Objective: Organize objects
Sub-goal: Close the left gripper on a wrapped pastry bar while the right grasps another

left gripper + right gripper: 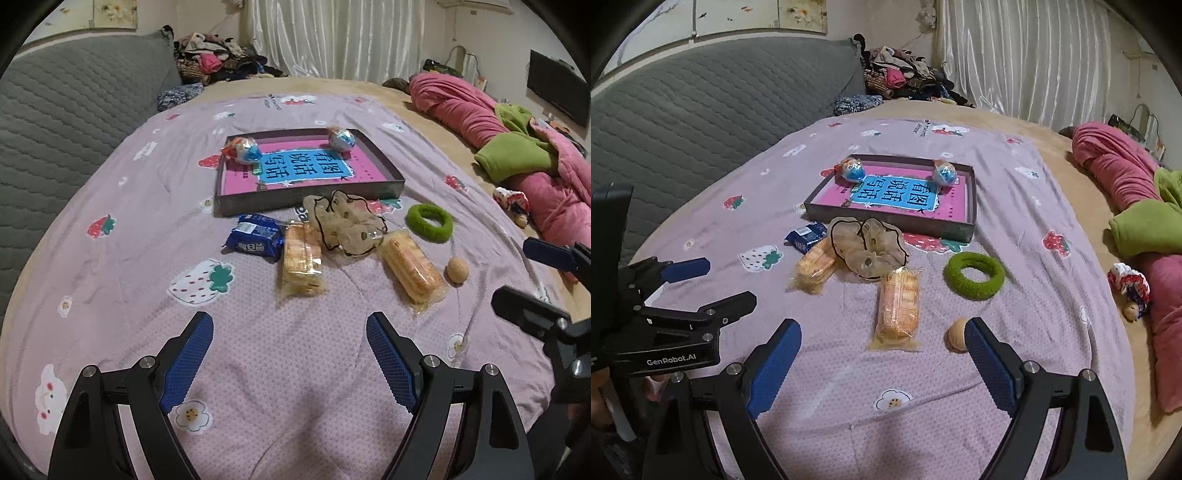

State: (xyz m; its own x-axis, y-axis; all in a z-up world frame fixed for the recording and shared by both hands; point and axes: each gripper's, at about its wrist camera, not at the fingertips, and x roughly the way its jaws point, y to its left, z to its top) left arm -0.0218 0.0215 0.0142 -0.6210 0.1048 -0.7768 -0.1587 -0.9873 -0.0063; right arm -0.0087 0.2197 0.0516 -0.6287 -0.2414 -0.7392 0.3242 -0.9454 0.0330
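Note:
A shallow dark tray (310, 201) (890, 223) lies on the bed with a pink and blue book and two foil-wrapped eggs (242, 148) (342, 139) in it. In front lie a blue biscuit pack (256, 237) (807, 236), two orange wafer packs (301, 260) (412, 269) (899, 306), a beige scrunchie (347, 223) (868, 247), a green hair ring (430, 222) (975, 275) and a walnut (458, 270) (956, 334). My left gripper (290, 354) is open and empty, short of the packs. My right gripper (882, 363) is open and empty, its right finger beside the walnut.
The purple strawberry quilt (258, 369) covers the bed. A grey headboard cushion (66, 110) stands left. Pink and green blankets (517, 147) and a small knitted doll (1128, 291) lie right. Clothes (214, 59) pile at the back.

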